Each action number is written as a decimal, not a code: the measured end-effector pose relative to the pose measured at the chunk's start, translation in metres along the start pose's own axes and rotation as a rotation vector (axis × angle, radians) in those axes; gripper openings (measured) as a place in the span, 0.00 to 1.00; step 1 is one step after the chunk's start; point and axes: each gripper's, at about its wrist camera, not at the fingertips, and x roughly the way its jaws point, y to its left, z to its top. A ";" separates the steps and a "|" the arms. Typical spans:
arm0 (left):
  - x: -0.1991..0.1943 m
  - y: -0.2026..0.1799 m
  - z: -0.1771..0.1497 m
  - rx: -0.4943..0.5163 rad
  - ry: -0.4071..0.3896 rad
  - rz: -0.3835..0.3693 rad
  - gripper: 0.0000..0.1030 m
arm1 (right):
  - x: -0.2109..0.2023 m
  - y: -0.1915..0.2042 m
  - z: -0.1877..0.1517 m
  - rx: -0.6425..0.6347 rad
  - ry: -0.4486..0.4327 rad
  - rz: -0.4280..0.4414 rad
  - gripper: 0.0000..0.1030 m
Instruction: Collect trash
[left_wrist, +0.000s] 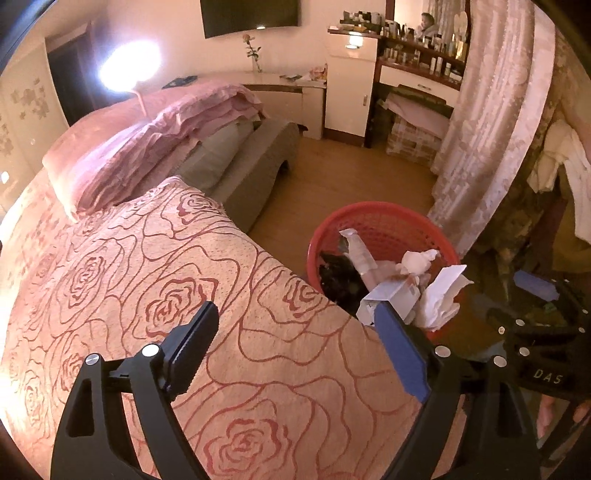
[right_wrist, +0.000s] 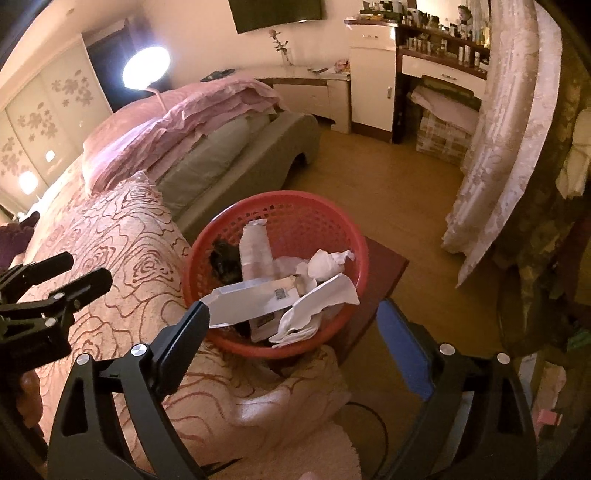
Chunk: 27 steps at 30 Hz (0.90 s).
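A red mesh basket (left_wrist: 388, 225) (right_wrist: 295, 210) stands beside the bed on a dark red stand. It holds a white carton (right_wrist: 255, 301), a plastic bottle (right_wrist: 255, 251), crumpled tissues (right_wrist: 328, 260), white paper (right_wrist: 325, 299) and something dark (right_wrist: 225, 254). My left gripper (left_wrist: 295, 325) is open and empty, held over the rose-patterned bedspread (left_wrist: 147, 280), left of the basket. My right gripper (right_wrist: 291, 321) is open and empty, held just in front of the basket. The left gripper also shows in the right wrist view (right_wrist: 74, 273).
Folded pink quilts (left_wrist: 155, 129) lie on the bed. A grey bench (left_wrist: 255, 166) stands at the bed's foot. A lace curtain (left_wrist: 491, 122) hangs at the right. A white cabinet (left_wrist: 351, 92) and a cluttered dresser (left_wrist: 417, 66) stand at the back. The wooden floor (left_wrist: 351, 173) lies between.
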 end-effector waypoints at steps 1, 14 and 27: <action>-0.003 0.001 -0.002 -0.002 -0.004 0.001 0.82 | -0.002 0.001 -0.001 -0.001 -0.005 0.000 0.89; -0.027 0.017 -0.020 -0.063 -0.029 -0.006 0.84 | -0.030 0.013 -0.009 0.011 -0.066 -0.026 0.93; -0.033 0.022 -0.028 -0.087 -0.030 0.007 0.85 | -0.038 0.025 -0.012 -0.014 -0.083 -0.033 0.93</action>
